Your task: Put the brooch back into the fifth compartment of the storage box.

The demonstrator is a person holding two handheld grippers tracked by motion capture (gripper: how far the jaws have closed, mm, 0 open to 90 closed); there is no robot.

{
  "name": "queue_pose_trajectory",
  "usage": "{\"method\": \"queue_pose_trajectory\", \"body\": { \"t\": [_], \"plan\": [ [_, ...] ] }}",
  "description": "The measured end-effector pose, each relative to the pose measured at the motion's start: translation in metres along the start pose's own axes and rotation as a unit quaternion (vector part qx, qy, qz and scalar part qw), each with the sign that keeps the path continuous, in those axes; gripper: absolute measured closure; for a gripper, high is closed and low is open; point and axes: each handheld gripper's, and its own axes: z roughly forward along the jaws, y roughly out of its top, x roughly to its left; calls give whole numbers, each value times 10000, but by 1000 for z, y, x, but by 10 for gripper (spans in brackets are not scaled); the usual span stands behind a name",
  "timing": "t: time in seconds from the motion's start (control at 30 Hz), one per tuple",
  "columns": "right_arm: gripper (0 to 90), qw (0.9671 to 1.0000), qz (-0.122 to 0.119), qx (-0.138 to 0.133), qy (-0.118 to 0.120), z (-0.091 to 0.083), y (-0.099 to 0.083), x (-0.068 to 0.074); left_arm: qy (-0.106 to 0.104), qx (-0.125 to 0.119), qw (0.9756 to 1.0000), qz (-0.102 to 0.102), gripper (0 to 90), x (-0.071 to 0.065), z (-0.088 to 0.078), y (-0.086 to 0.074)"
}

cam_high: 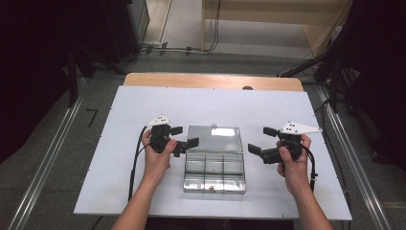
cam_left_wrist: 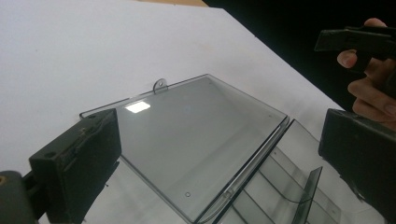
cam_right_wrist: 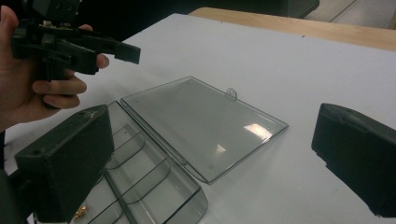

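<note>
Clear plastic organizer box (cam_high: 214,175) sits at centre of the high view, lower middle of the white table (cam_high: 129,110); its lid (cam_high: 213,139) is swung fully open and lies flat on the table just above the tray, joined along the hinge; small tab on the lid's far edge (cam_high: 214,127). Tray split by clear dividers into compartments; a small gold-coloured item (cam_right_wrist: 80,212) shows at bottom left of the right gripper view in one compartment, too small to identify; a tiny speck also at the tray's near edge in the high view, cannot tell what.

Left gripper (cam_high: 184,136) at left of centre in the high view, held in the left hand (cam_high: 158,155); jaws spread wide, nothing between them, tips pointing right toward the lid's left edge, near but not touching as far as can be told; in the left gripper view the two black jaws stand far apart at lower left and right edge, lid (cam_left_wrist: 196,144) flat between them on the table beyond.

Right gripper (cam_high: 258,139) at right of centre in the high view, in the right hand (cam_high: 292,160); jaws spread, empty, tips pointing left toward the box's right side, apart from it; in the right gripper view jaws sit wide at lower left and right, lid (cam_right_wrist: 205,123) mid-frame, tray (cam_right_wrist: 154,191) at lower left, the left gripper (cam_right_wrist: 112,49) at upper left.

Cables trail from both grippers down toward the bottom of the high view; wooden table edge (cam_high: 213,80) beyond the white surface.
</note>
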Motion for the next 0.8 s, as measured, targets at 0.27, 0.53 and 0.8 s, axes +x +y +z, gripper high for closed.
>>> {"method": "queue_pose_trajectory", "body": {
  "t": [0.27, 0.53, 0.8],
  "plan": [
    [0, 9990, 430, 139, 69, 21, -6, -10, 53, 88, 9997, -202, 0, 8, 4, -7],
    [21, 9940, 940, 506, -234, 39, -15, -10, 138, 212, 9983, -532, 35, 15, 2, -14],
    [45, 9847, 1418, 890, -485, 56, -21, -15, 183, 264, 9970, -704, 86, 17, 6, -16]
  ]
}}
